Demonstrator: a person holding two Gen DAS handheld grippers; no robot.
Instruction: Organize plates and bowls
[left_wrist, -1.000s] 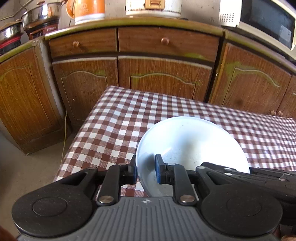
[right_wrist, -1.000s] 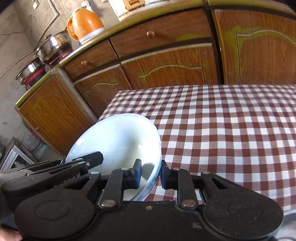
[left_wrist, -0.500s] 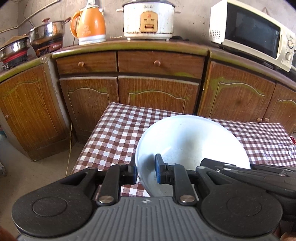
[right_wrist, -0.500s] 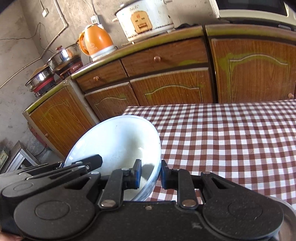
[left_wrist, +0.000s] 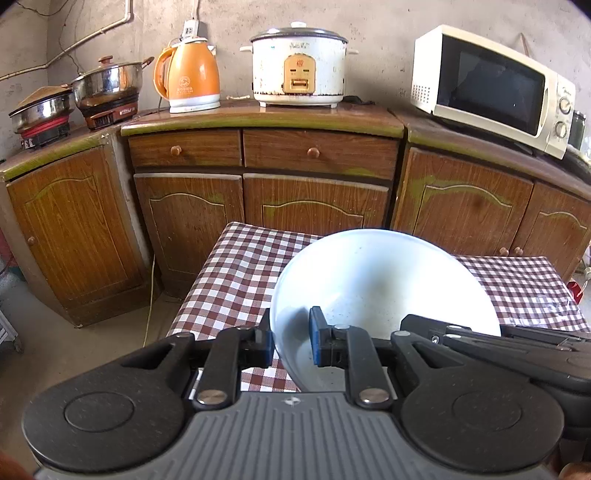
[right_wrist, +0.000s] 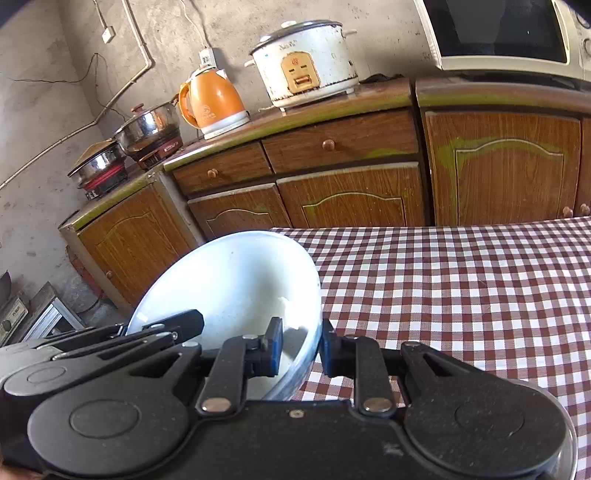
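White bowl (left_wrist: 384, 280), glossy, tilted, empty

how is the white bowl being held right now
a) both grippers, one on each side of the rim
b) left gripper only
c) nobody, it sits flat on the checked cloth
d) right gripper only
a: the left gripper pinches the near-left rim of the white bowl, and the right gripper pinches its right rim, so the bowl hangs tilted above the checked tablecloth.
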